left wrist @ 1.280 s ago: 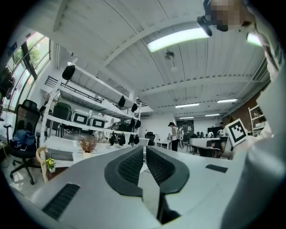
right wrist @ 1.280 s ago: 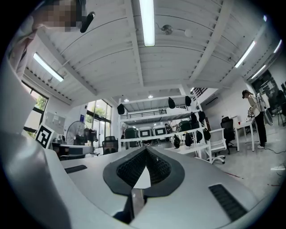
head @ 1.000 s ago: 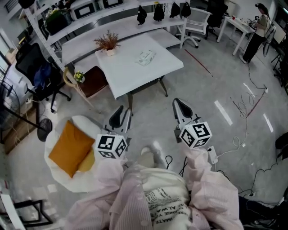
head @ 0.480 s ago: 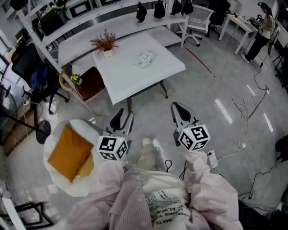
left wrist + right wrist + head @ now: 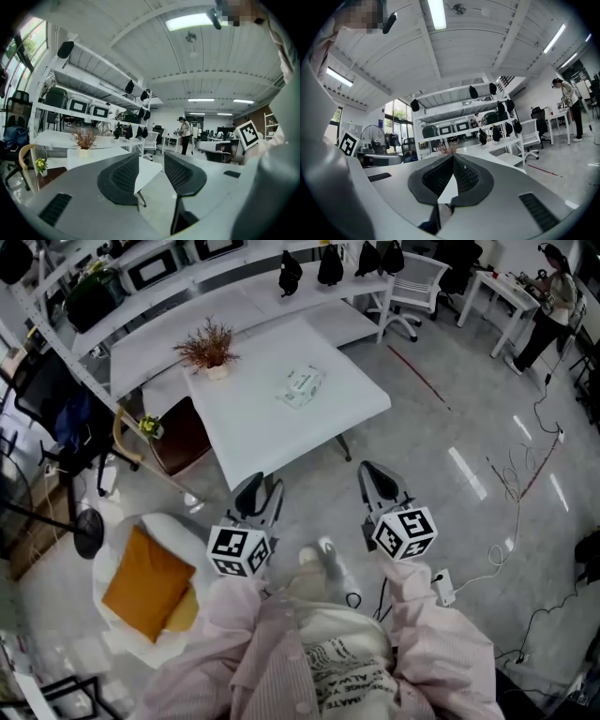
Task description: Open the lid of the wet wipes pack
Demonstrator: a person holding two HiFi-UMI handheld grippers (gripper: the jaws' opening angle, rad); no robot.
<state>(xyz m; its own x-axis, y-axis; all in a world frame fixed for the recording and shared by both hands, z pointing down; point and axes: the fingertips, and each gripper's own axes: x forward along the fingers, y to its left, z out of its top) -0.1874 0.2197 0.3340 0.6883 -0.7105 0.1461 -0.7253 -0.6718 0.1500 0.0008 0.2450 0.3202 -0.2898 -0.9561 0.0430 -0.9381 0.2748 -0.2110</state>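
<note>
The wet wipes pack (image 5: pixel 302 387) is lying flat on the far right part of the white bench (image 5: pixel 246 432), its long axis running from near left to far right, well apart from the 2 grippers. The left gripper (image 5: pixel 260 489) is hovering near the bench's near edge. Its jaws have just been opening and are standing apart with nothing between them. The right gripper (image 5: pixel 376 476) is hanging to its right, jaws pressing together, empty. A potted plant (image 5: pixel 208 343) is sitting at the bench's far left corner.
</note>
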